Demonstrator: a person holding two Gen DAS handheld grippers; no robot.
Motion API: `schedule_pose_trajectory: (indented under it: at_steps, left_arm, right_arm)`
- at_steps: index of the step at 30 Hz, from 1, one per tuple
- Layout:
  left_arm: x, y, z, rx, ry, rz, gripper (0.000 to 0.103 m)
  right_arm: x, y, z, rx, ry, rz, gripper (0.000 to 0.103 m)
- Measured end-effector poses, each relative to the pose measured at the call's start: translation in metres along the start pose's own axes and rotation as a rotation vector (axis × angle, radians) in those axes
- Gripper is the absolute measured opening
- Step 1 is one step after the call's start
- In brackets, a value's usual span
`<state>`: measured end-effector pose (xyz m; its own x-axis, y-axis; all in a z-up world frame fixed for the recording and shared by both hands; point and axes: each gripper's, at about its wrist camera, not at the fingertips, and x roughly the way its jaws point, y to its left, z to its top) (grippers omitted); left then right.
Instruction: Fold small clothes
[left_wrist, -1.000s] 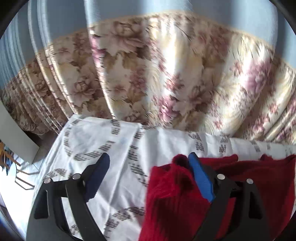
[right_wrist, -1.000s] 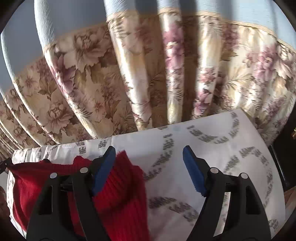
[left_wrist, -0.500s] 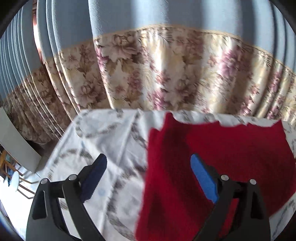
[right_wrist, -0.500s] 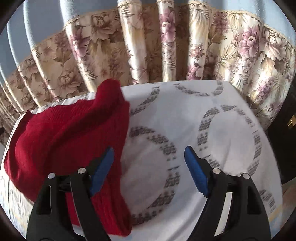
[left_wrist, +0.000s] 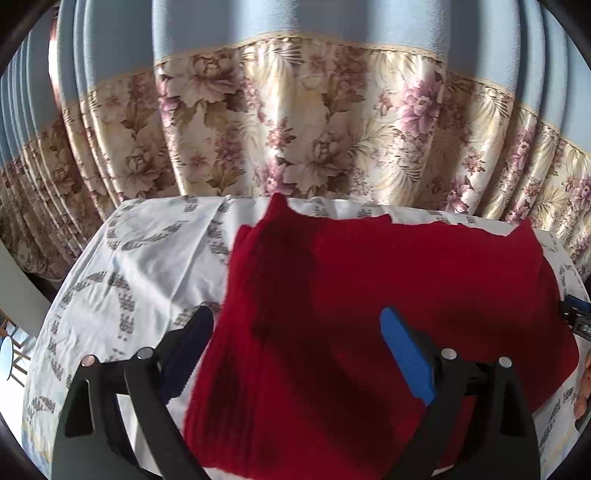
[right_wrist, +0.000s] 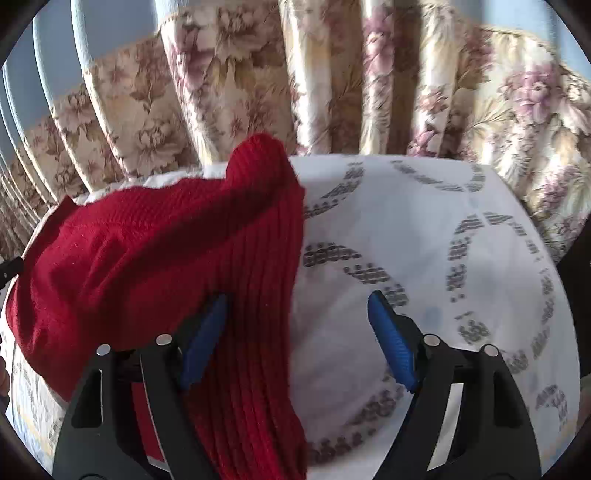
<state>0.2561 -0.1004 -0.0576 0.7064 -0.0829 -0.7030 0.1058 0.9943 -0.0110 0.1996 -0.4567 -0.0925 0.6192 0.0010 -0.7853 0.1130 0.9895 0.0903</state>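
A red knit sweater (left_wrist: 369, 295) lies spread on the table's white patterned cloth (left_wrist: 140, 266). My left gripper (left_wrist: 295, 350) hovers open over the sweater's left side, whose edge runs between the fingers. No pad presses on the knit. In the right wrist view the sweater (right_wrist: 147, 258) fills the left half, one corner bunched up at the far edge. My right gripper (right_wrist: 297, 339) is open over its ribbed right edge. Its jaws are closing slightly, with that edge between them but not pinched. The right gripper's blue tip (left_wrist: 574, 306) shows at the left view's right edge.
A floral curtain (left_wrist: 295, 129) with a blue upper band hangs right behind the table. The cloth (right_wrist: 424, 240) to the right of the sweater is bare. The table ends at the left (left_wrist: 55, 295) and at the right (right_wrist: 546, 258), with dark floor beyond.
Both grippers have drawn back and sunk toward the table. The sweater, bunched near the left gripper's fingers a second ago, now lies spread and fills more of both views.
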Motion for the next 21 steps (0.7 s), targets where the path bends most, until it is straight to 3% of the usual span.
schedule_pose_trajectory:
  at_steps: [5, 10, 13, 16, 21]
  left_arm:
    - [0.006, -0.015, 0.003, 0.027, 0.001, -0.024, 0.092]
    - [0.012, -0.026, 0.002, 0.040, 0.007, -0.040, 0.092]
    - [0.016, -0.031, 0.002, 0.049, 0.011, -0.044, 0.092]
    - [0.018, -0.034, 0.001, 0.044, 0.018, -0.056, 0.092]
    - [0.019, -0.045, -0.002, 0.061, 0.025, -0.062, 0.092]
  right_arm:
    - [0.018, 0.004, 0.004, 0.035, 0.034, 0.065, 0.068]
    - [0.028, -0.001, 0.005, 0.091, 0.061, 0.133, 0.068]
    - [0.030, -0.005, 0.004, 0.120, 0.082, 0.189, 0.059]
    - [0.027, -0.001, 0.004, 0.121, 0.089, 0.246, 0.039]
    - [0.020, 0.009, 0.004, 0.079, 0.068, 0.211, 0.029]
